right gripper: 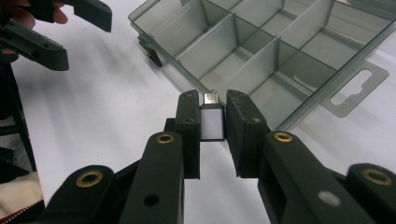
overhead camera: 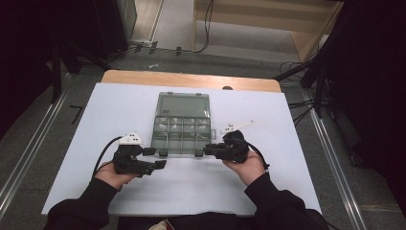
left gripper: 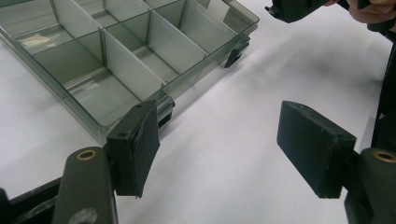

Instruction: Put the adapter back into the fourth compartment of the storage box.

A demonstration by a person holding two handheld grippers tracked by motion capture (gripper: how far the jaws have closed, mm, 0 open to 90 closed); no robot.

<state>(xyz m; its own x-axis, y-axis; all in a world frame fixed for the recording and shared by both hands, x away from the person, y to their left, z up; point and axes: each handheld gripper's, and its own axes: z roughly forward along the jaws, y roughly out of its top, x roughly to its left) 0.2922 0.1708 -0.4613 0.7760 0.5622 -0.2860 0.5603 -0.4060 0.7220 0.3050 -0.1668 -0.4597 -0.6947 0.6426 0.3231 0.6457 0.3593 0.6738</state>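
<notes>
Smoky clear plastic organiser box [overhead camera: 182,123] sits open mid-table toward the far edge. Left gripper [left gripper: 224,140] gapes empty beside its near corner. Right gripper [right gripper: 212,123] pinches a small white adapter [right gripper: 211,122]. No readable writing.

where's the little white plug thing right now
In the right gripper view, the small white plug is clamped between the pads of the right gripper, just short of the near edge of the open compartment box, at the box's right front corner in the high view.
</notes>
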